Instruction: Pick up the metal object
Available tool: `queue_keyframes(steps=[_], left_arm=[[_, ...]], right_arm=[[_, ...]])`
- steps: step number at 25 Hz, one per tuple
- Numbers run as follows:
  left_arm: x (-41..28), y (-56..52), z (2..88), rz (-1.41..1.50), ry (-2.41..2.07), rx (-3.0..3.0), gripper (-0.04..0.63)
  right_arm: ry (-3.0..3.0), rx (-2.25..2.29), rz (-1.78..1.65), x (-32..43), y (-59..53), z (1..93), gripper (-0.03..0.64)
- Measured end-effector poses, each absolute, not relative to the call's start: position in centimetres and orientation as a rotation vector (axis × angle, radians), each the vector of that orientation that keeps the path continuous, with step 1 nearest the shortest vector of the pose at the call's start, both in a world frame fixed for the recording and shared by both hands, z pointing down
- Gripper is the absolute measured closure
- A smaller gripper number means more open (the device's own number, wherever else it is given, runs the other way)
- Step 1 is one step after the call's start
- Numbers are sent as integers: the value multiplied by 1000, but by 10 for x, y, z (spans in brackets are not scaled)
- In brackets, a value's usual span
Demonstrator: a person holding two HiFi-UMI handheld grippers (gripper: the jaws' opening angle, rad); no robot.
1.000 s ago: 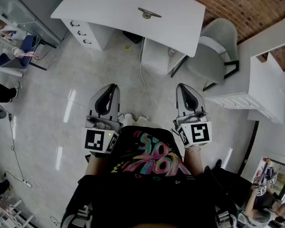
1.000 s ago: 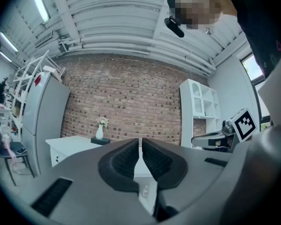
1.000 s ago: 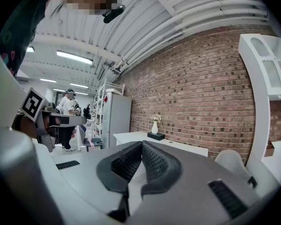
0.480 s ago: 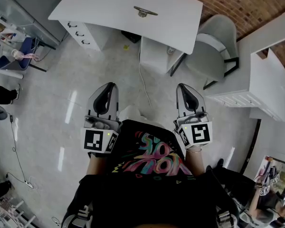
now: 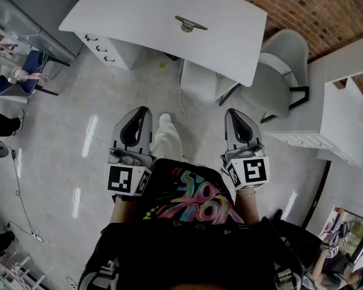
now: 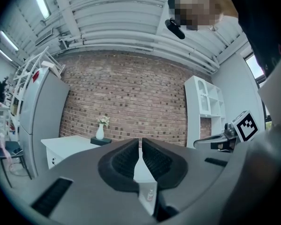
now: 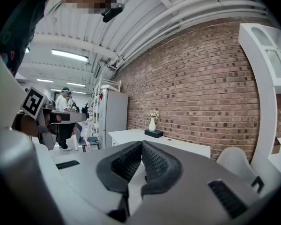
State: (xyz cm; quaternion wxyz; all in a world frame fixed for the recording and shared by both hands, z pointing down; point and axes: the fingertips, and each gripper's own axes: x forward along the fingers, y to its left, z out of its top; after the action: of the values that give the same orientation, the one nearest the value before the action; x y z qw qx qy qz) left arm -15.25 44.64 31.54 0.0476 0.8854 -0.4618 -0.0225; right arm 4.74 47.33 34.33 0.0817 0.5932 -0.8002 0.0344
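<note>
Down at six o'clock in the head view, the person's printed shirt (image 5: 190,204) fills the frame, and just ahead of it both tools are held out over the floor (image 5: 78,119). Left gripper (image 5: 143,110) at eleven o'clock: jaws pressed together, nothing between them. Right gripper (image 5: 232,110) at one o'clock: closed too, and empty. Between them a pale trouser leg (image 5: 167,139) is planted forward. Further out at twelve o'clock stands the white desk (image 5: 230,38), and lying on its top, well apart from both grippers, is the metal object (image 5: 190,23). A grey chair (image 5: 281,59) sits at two o'clock beside the desk. By my read this is the approach, with no grasp begun. Next comes getting within reach of the desk, parting one pair of jaws, and coming down across the object's narrow middle.
</note>
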Motion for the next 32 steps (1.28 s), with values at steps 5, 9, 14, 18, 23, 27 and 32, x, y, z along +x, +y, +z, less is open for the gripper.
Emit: queue_keyframes(steps=[5,9,14,18,23,27,32], left_arm=[[-165,351,308,-75,-1404,2708,555],[-175,277,299,-77,-1385,2730,555],[-185,206,298,-72,-1365,2737,555],[-187,163,307,-43,-1328,2743,555],[-178,136,321,-8,-1276,2725,555],[-169,120,331,17,-1250,2711,555],[-153,93,338,24,-1249,2701,555]], right_arm=[[-2396,1766,61,34,377,330,600],[-2384,1773,18,27,302,316,600],[-2352,1799,54,18,236,321,600],[-2318,1823,99,14,199,331,600],[-2281,1833,137,20,175,338,600],[-2250,1850,176,31,161,347,600],[-2254,1825,182,45,132,356,600]])
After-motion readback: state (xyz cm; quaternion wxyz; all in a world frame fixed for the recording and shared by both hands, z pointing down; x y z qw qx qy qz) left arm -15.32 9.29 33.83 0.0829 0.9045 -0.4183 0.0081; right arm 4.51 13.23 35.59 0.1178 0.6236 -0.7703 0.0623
